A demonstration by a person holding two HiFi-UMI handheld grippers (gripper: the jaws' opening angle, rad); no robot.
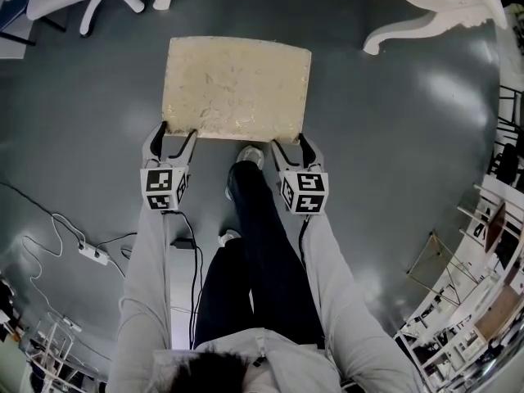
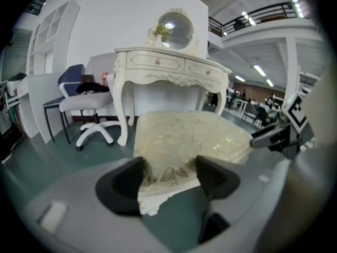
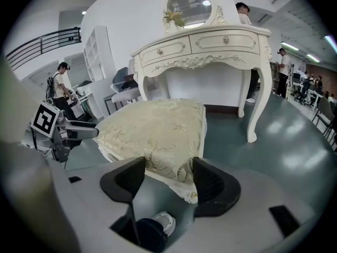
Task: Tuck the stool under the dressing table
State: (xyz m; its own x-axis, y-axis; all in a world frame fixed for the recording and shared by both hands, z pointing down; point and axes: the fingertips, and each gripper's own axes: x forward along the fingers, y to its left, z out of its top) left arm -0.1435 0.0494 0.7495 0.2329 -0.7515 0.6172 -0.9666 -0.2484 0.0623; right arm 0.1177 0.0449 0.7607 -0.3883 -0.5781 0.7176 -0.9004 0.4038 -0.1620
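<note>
Left tongs point(image 1: 178, 133) and right tongs point(image 1: 289, 142) were held wide open and unclamped. Each was set astride a near corner of the stool point(image 1: 236, 84), presumably for an even push toward the desk point(image 3: 210, 41), well beyond both tongs.

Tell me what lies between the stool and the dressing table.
Nothing but bare grey floor separates the stool from the dressing table; the right gripper view shows it best.
</note>
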